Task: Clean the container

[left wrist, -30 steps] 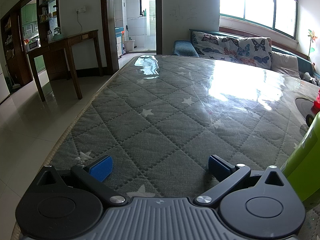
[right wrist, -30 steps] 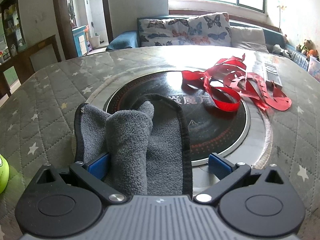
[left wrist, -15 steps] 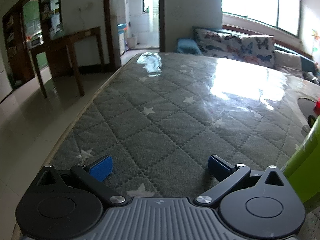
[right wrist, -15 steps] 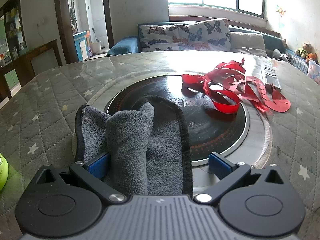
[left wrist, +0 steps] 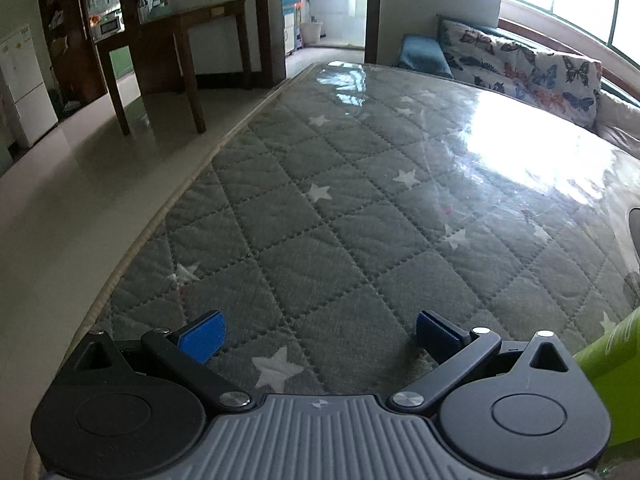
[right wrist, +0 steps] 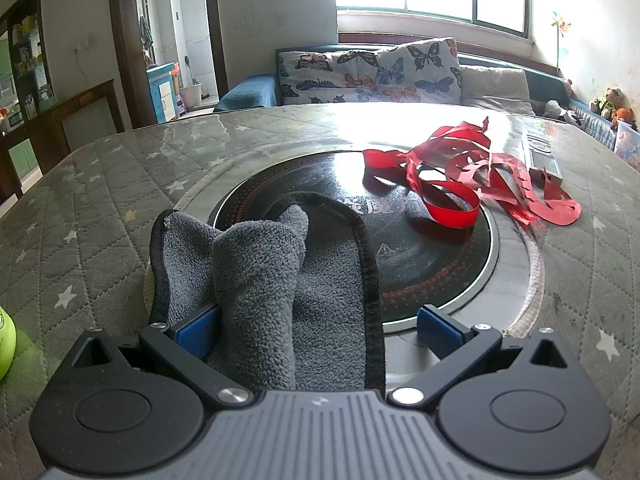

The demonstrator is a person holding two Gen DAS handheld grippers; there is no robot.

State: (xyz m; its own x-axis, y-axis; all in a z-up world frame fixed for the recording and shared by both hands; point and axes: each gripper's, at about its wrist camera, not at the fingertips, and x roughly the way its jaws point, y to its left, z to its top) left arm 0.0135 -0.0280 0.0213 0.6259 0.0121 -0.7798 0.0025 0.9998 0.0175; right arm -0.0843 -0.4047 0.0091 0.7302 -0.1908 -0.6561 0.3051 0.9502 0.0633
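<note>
Left wrist view first: the left gripper (left wrist: pixel 318 334) has swung a bit away from the green container (left wrist: pixel 612 372). More of the floor and the wooden side table (left wrist: pixel 180 40) shows now than a second ago, and the container has slid lower into the right-hand corner of the view, just beside the right finger. Fingers are wide apart with nothing between them, only the quilted star table cover (left wrist: pixel 340 220) underneath. So the person hasn't picked the container up yet, and cleaning hasn't really started.

Right wrist view: barely any change. The right gripper (right wrist: pixel 318 330) still sits over the grey cloth (right wrist: pixel 260 272), fingers spread, with a fold bunched against the left pad but not pinched. Cloth lies half on the black hob (right wrist: pixel 400 220), red ribbon (right wrist: pixel 460 184) on the hob's far side. The container peeks in far left of the cloth.
</note>
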